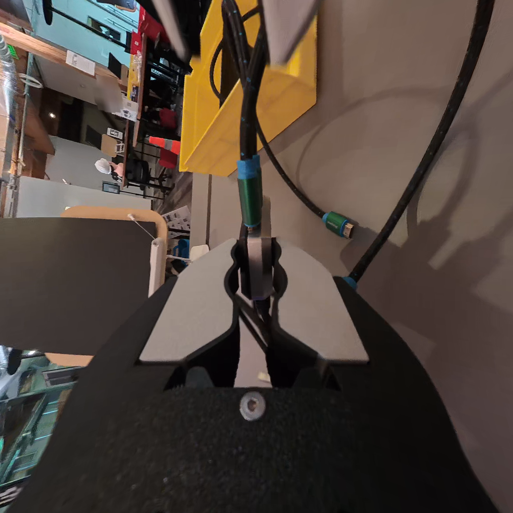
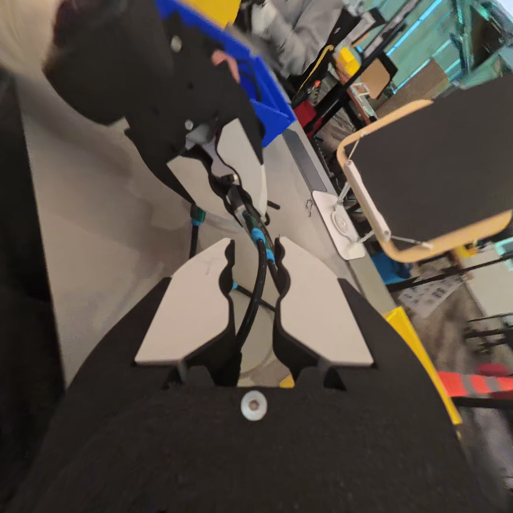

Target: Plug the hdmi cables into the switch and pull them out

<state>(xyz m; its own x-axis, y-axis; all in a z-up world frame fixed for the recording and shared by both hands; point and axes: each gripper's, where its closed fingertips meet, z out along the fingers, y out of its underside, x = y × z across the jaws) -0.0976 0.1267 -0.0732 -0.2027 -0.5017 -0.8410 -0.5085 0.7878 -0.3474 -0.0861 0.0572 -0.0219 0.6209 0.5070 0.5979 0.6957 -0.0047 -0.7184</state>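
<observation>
**Switch clamped, one plug seated**

My left gripper (image 1: 256, 273) pinches the slim grey metal switch (image 1: 256, 266); a green-sleeved HDMI plug (image 1: 249, 204) sits in its far end. A loose plug (image 1: 338, 224) lies right on the smooth grey table (image 1: 388, 138). My right gripper (image 2: 254, 273) stands apart around braided cables (image 2: 256, 277).

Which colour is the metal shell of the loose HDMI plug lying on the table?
Green, with a blue collar; the left wrist view shows it best.

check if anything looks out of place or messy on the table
One loose HDMI plug lies unplugged on the grey table, and black cables cross each other between the right hand-held gripper fingers. Nothing looks damaged.
</observation>
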